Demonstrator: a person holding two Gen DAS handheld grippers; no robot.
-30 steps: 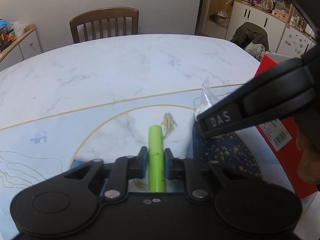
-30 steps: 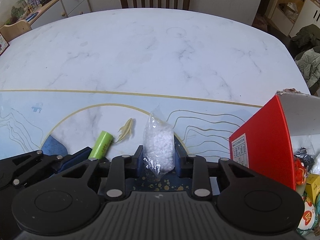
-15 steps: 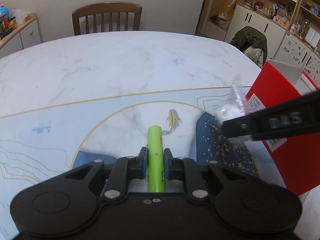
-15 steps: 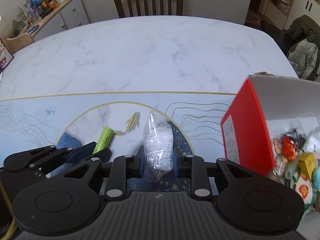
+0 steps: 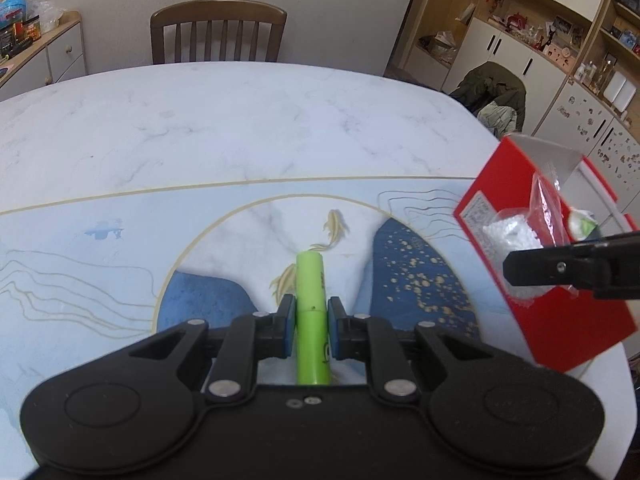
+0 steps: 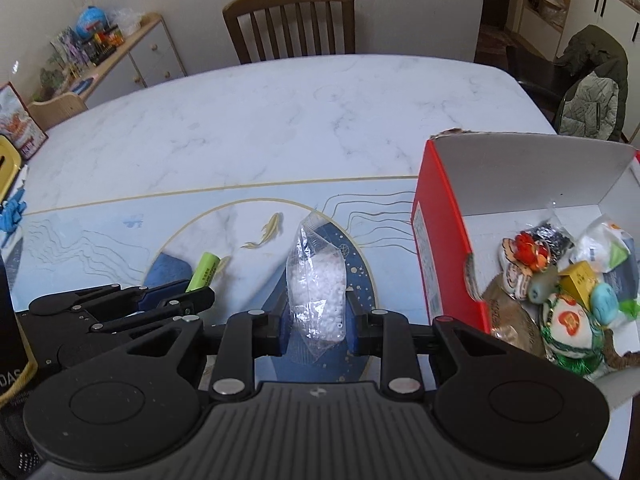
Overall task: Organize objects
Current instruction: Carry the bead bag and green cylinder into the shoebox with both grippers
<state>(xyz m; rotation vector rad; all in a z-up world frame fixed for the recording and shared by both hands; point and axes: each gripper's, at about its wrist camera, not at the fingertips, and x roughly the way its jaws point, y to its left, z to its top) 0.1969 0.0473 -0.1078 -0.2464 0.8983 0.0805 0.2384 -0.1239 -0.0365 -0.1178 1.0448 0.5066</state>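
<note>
L gripper (image 5: 312, 322) level, clamping green tube (image 5: 313, 312); R gripper (image 6: 318, 320) pinching bead bag (image 6: 318, 296).

A white marble-patterned table (image 6: 300, 120) carried a printed design of gold lines, pale blue fields, dark blue patches and little gold fish. A red cardboard box (image 6: 440, 248) stood open on its right side, full of small packets and trinkets. Blue scraps (image 6: 12, 212) lay at its left edge.

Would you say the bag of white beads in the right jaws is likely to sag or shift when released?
Probably. The bag looks like thin clear film, so floppy. Its loose beads would likely settle and spread. It seems light for its size.
</note>
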